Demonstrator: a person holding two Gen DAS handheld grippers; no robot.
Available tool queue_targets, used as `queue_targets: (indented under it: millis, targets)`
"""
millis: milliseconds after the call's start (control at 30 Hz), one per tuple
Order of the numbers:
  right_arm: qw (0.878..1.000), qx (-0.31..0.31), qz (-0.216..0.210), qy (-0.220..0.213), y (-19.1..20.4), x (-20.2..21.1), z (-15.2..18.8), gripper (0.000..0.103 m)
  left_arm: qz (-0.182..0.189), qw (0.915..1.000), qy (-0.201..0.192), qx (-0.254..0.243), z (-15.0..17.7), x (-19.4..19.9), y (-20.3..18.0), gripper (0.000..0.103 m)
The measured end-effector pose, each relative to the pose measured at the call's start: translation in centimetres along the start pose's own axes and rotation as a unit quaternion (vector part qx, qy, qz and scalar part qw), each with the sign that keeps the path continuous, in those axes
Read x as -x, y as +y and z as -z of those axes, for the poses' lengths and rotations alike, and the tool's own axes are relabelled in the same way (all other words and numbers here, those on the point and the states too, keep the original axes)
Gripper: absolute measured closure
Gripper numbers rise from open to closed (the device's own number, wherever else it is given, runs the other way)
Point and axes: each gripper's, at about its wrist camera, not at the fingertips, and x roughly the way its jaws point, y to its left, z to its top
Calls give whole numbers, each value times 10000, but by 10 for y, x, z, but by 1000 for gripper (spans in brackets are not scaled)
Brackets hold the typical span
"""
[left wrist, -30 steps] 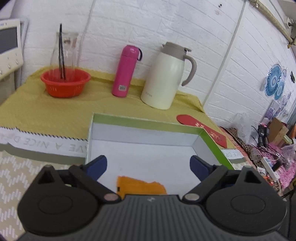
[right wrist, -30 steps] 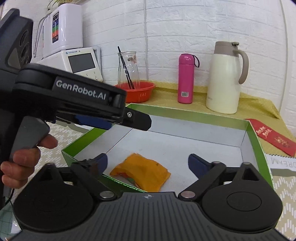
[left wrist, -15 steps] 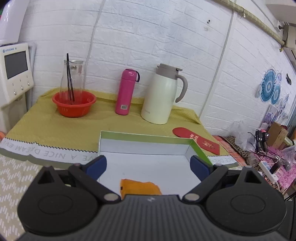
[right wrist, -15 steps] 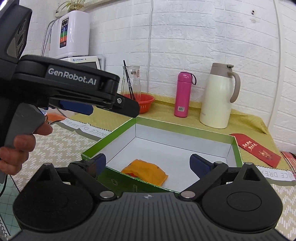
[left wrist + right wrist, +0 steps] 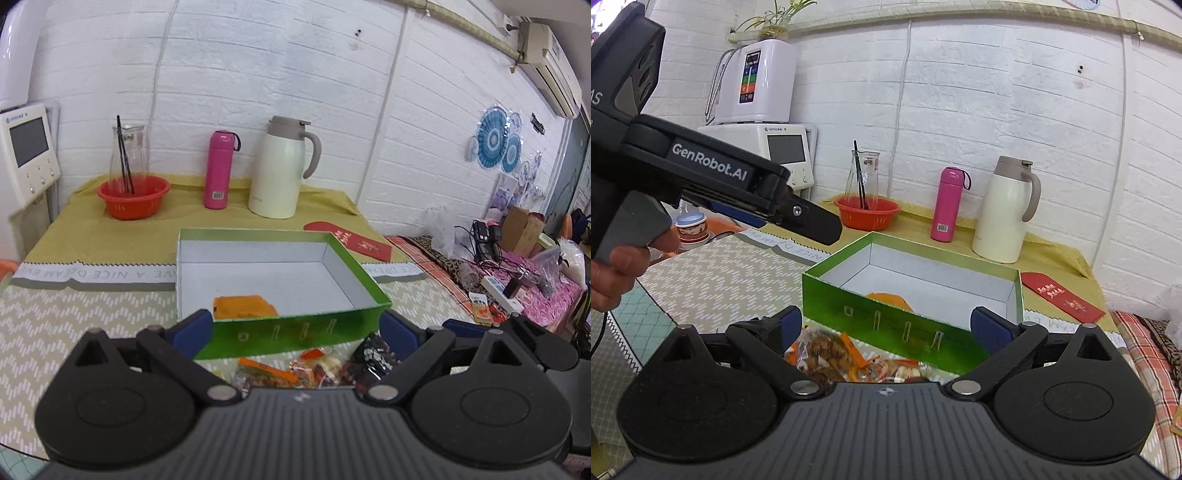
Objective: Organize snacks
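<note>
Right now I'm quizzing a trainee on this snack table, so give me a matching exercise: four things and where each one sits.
Things:
1. orange packet
2. glass carafe
3. red envelope
4. loose snack packs

Places:
A. standing in the red basket
B. on the mat in front of the green box
C. inside the green box
D. flat on the yellow cloth right of the box

Pairs: 1-C, 2-A, 3-D, 4-B

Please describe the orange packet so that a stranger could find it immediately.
Find the green box with white inside walls on the table. The orange packet lies flat on its floor, near the front wall. It is the only snack inside; the other snacks lie outside, before the box.
</note>
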Motion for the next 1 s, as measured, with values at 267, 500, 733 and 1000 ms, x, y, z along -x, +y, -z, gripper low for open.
queue_targets:
  millis: [267, 500, 733, 1000]
  targets:
    - [9964, -777, 207, 277, -5, 29, 51, 0, 300, 9987, 405, 36, 58, 3, -15, 11]
    - [9891, -1304, 355, 576, 2, 32, 96, 0, 378, 9958, 810, 208, 110, -8, -20, 11]
    - [9860, -1457, 222, 785, 5, 17, 104, 0, 597, 9949, 786, 200, 103, -17, -20, 11]
    - [9872, -1405, 211, 719, 3, 8, 99, 0, 852, 9898, 1131, 162, 91, -51, -31, 11]
